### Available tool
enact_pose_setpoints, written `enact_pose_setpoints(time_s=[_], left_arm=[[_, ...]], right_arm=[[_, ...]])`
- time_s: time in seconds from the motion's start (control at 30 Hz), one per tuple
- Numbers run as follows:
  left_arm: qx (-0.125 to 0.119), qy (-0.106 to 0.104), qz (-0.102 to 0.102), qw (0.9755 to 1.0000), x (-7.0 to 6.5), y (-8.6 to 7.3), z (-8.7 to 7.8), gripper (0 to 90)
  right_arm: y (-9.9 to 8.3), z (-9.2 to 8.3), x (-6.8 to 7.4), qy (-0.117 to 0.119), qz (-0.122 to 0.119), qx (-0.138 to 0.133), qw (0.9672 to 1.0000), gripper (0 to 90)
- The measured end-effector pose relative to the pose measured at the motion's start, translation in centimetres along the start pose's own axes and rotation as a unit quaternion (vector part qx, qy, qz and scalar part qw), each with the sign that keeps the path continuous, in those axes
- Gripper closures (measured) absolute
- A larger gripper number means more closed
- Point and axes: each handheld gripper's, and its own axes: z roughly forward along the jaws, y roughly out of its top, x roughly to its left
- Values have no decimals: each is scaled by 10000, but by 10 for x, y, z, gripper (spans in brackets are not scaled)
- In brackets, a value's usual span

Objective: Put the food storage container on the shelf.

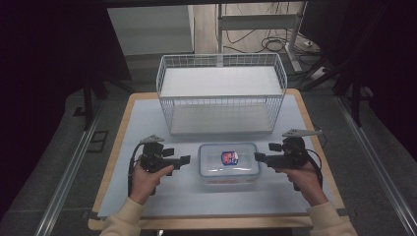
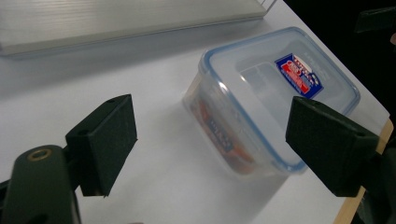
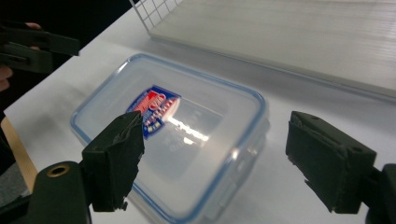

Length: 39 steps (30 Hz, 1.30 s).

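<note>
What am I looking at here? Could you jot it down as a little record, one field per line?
Setting: white-topped table with a wooden edge
Main item: clear plastic box with a blue-rimmed lid, lying flat near the front of the table
Label: red and blue sticker on the lid
Behind it: white wire basket, standing apart from the box
Left claw: open, beside the box's left end, not touching
Right claw: open, at the box's right end
Held by: a person's hands, one per claw

Both forearms come in from below. The left gripper (image 1: 186,159) and right gripper (image 1: 257,156) point inward, facing each other, each with its 2 jaws spread wide and gripping nothing.
</note>
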Motion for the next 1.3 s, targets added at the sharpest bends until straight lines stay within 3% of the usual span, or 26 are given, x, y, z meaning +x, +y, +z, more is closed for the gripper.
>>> enact_pose_setpoints(time_s=[0.1,0.27,0.43,0.67,1.0,1.17,1.3], left_arm=[[64,-20,-94,9999,-4,3,11,161],[262,-106,-75,9996,-12,2,25,159],[415,-213,-253,9986,-12,-1,36,160],[633,-519,-590,9949,-11,-2,53,158],[893,-885,-863,9883,-11,-8,67,160],[959,-1059,-958,9851,-10,-9,69,192],[895,-1029,-983,9858,-10,-8,68,218]], right_arm=[[0,3,1,53,41,-28,10000,182],[-9,5,-4,98,94,114,9998,174],[-15,6,-12,116,176,202,9996,165],[-16,7,-20,141,255,200,9994,164],[-19,12,-20,213,272,312,9989,161],[-20,14,-22,327,408,359,9980,152],[-21,17,-27,439,561,371,9968,151]])
